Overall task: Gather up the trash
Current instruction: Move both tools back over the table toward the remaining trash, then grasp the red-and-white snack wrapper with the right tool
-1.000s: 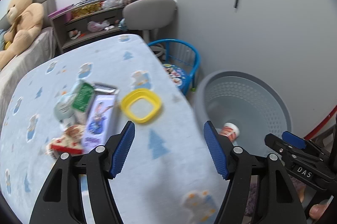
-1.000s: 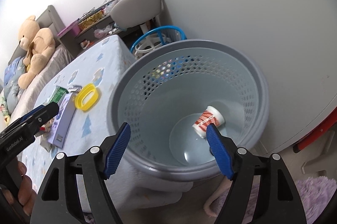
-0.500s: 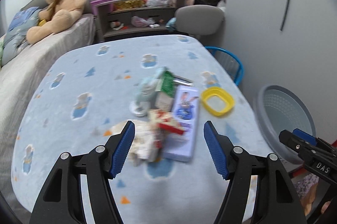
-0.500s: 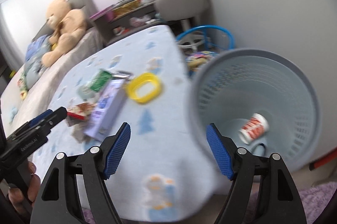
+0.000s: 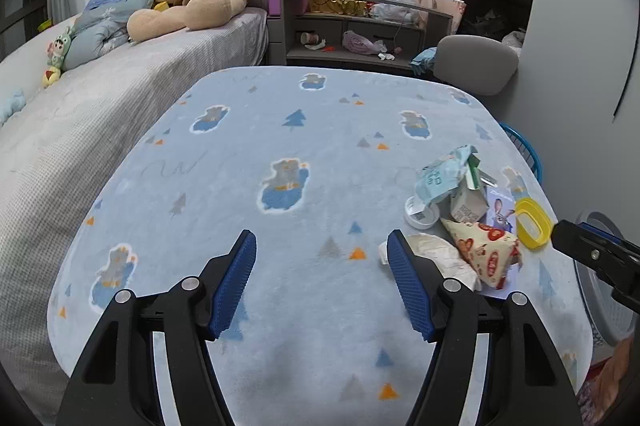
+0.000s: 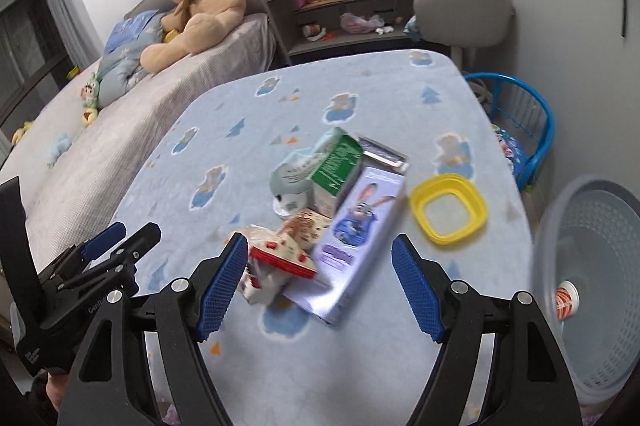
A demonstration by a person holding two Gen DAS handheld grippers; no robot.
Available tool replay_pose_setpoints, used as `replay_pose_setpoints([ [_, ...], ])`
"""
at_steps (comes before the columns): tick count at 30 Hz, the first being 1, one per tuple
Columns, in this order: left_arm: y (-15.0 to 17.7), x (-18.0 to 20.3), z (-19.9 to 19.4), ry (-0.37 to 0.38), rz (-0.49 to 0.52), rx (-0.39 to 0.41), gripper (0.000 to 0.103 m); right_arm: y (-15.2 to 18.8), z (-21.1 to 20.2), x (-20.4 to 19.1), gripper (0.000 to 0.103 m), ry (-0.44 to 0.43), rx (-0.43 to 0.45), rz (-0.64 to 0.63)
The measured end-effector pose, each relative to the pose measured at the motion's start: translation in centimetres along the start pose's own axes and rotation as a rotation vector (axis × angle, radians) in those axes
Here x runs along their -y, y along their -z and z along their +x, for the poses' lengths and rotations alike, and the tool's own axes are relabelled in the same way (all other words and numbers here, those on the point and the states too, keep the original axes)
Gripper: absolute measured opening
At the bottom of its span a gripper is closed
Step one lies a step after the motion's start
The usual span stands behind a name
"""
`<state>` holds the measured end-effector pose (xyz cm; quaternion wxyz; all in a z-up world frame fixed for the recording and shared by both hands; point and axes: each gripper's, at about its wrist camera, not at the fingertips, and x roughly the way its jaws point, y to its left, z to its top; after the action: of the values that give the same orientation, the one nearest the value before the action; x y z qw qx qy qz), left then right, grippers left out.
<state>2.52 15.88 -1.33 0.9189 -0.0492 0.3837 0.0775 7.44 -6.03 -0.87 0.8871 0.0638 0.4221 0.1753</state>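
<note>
Trash pile (image 6: 320, 214) of crumpled wrappers, green-white carton and purple cartoon box heaped mid-frame on blue fleece-covered desk (image 6: 360, 81). One red-white paper cup (image 6: 565, 302) inside grey perforated basket (image 6: 600, 266), lower right. Left claw (image 5: 322, 282) and right claw (image 6: 320, 286) spread, empty. Most left.

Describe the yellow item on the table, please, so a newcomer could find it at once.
Start at the table under its blue patterned blanket, then the trash pile near the grey basket. The yellow square ring lies flat beside the purple box, the only open-centred piece.
</note>
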Motion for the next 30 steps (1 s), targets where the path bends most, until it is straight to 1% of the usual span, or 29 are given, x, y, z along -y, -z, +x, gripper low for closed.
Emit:
replay_pose_setpoints([
  [7,0.6,-1.0,1.7,-0.001,-0.016,-0.036,0.065,-1.3,4.5,-2.1,0.072,0.031,-0.082,-0.04],
  [10,0.7,-1.5,2.0,0.005,-0.027,-0.045,0.065,-1.4,5.9,-2.6,0.067,0.057,-0.107,-0.06],
  [15,1.0,-1.9,2.6,0.015,-0.035,-0.059,0.065,-0.9,7.4,-3.1,0.055,0.107,-0.147,-0.105],
  [16,1.1,-1.8,2.6,0.016,-0.034,-0.062,0.065,-0.8,7.4,-3.2,0.053,0.11,-0.15,-0.109],
  [18,1.1,-1.8,2.7,0.022,-0.034,-0.066,0.065,-0.5,7.5,-3.3,0.041,0.113,-0.16,-0.115],
  [20,1.2,-1.7,2.8,0.028,-0.034,-0.068,0.065,-0.3,7.5,-3.4,0.033,0.109,-0.168,-0.117],
  [25,1.3,-1.2,2.7,0.044,-0.025,-0.075,0.065,-0.2,6.5,-3.3,0.03,0.092,-0.146,-0.108],
  [30,1.4,-0.2,2.7,0.074,-0.007,-0.091,0.065,-0.1,4.1,-2.6,0.029,0.054,-0.1,-0.065],
])
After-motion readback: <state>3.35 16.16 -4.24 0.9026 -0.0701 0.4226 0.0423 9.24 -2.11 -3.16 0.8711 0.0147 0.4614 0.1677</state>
